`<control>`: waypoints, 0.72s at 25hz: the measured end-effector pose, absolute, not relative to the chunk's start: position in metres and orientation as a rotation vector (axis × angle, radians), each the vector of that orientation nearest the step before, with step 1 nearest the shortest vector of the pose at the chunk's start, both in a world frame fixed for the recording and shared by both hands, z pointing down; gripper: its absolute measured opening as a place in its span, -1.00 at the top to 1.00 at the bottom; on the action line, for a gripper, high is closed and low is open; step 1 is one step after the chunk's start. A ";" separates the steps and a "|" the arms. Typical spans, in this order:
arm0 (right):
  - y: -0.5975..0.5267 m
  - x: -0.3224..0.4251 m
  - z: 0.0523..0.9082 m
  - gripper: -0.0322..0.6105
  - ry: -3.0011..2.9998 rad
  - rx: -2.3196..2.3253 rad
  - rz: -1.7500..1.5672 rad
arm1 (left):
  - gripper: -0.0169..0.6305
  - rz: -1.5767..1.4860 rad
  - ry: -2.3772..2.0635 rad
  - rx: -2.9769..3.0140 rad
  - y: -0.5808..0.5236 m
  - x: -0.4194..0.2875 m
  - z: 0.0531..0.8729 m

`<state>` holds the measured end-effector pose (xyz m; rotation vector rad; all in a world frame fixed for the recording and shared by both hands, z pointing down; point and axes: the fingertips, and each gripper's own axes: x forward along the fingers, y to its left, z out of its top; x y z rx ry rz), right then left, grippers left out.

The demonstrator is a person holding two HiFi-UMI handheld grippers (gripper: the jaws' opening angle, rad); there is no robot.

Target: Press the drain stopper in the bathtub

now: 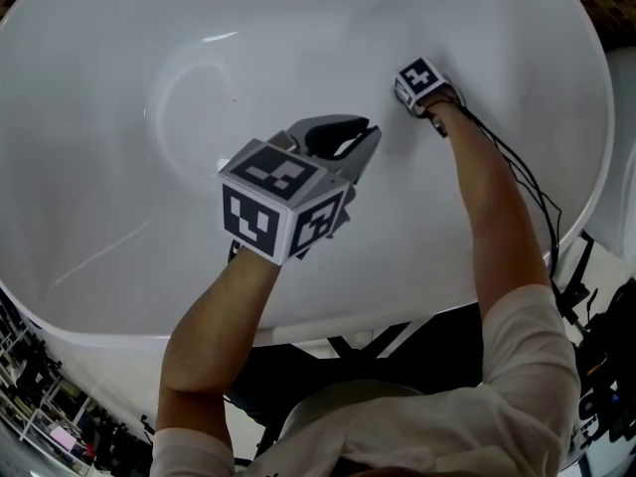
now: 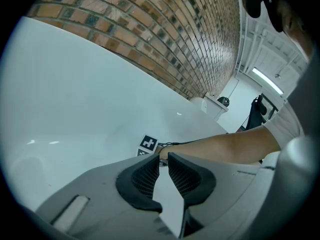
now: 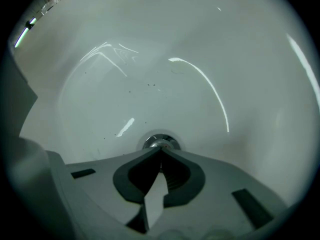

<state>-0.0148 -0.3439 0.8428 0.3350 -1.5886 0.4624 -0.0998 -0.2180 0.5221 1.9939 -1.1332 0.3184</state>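
Drain stopper (image 3: 159,143) straight ahead, just beyond the pressed-together tips of right tongs (image 3: 160,153); left tongs (image 2: 164,158) barely parted, empty, well away.

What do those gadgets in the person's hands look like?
The left gripper and right gripper are pale grey plastic, each with two black ribbed jaw pads and a white cube of black square markers. Thin black cables trail from the right one. Short white sleeves.

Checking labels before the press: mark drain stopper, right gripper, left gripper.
drain stopper (image 3: 159,142), right gripper view, chrome cap.
right gripper (image 3: 160,149), right gripper view, between touching fingertips.
left gripper (image 2: 163,155), left gripper view, between fingertips.
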 end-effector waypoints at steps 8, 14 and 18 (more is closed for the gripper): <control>-0.356 -0.018 0.817 0.85 -1.592 0.366 0.454 | 0.81 0.321 -1.140 1.999 -0.220 -0.105 0.527; -0.370 -0.016 0.791 0.85 -1.618 0.400 0.390 | 0.81 0.335 -1.213 1.972 -0.226 -0.118 0.523; -0.381 -0.016 0.772 0.85 -1.631 0.424 0.334 | 0.81 0.337 -1.246 1.974 -0.229 -0.123 0.513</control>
